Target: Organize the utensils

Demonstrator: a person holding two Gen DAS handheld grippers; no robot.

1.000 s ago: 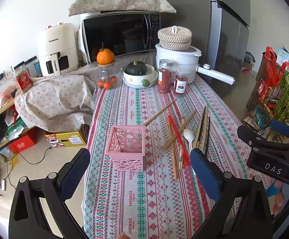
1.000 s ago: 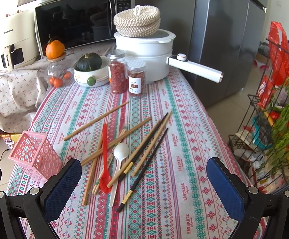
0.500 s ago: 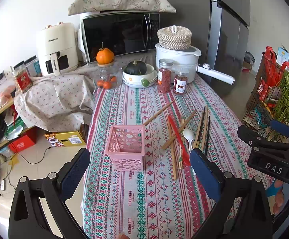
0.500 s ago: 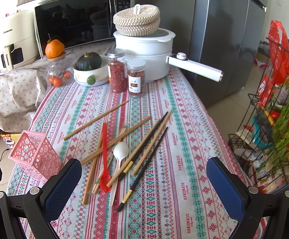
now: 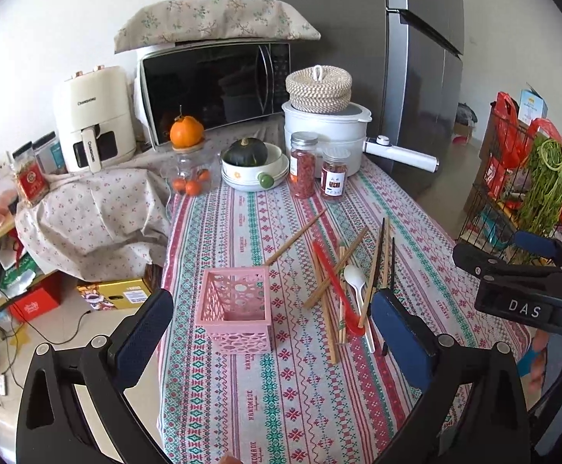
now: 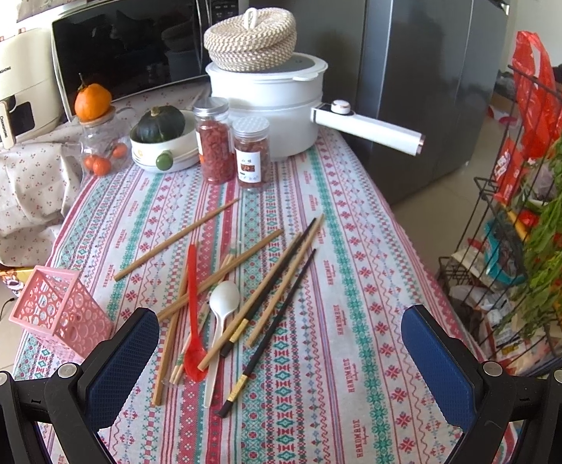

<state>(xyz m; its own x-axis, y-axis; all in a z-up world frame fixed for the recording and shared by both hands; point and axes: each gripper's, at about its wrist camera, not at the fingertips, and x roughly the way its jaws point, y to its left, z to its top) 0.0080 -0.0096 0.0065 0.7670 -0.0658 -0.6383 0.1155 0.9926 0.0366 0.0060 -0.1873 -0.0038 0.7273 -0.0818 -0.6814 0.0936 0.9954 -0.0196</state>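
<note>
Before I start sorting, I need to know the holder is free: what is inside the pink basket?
The pink perforated plastic basket looks empty from the left wrist view: only its pink floor and inner walls show. The near inner corner is hidden by its front wall.

Plenty of bare tablecloth [image 6: 358, 348] is left on the near right, so that side can be crossed freely. The middle is cluttered by the chopsticks [image 6: 265, 290] and spoons [image 6: 222, 301], with the pink basket [image 5: 238, 305] just left of them. The far end is blocked by jars [image 6: 215, 147], bowl [image 6: 164, 154] and pot [image 6: 273, 89].
</note>
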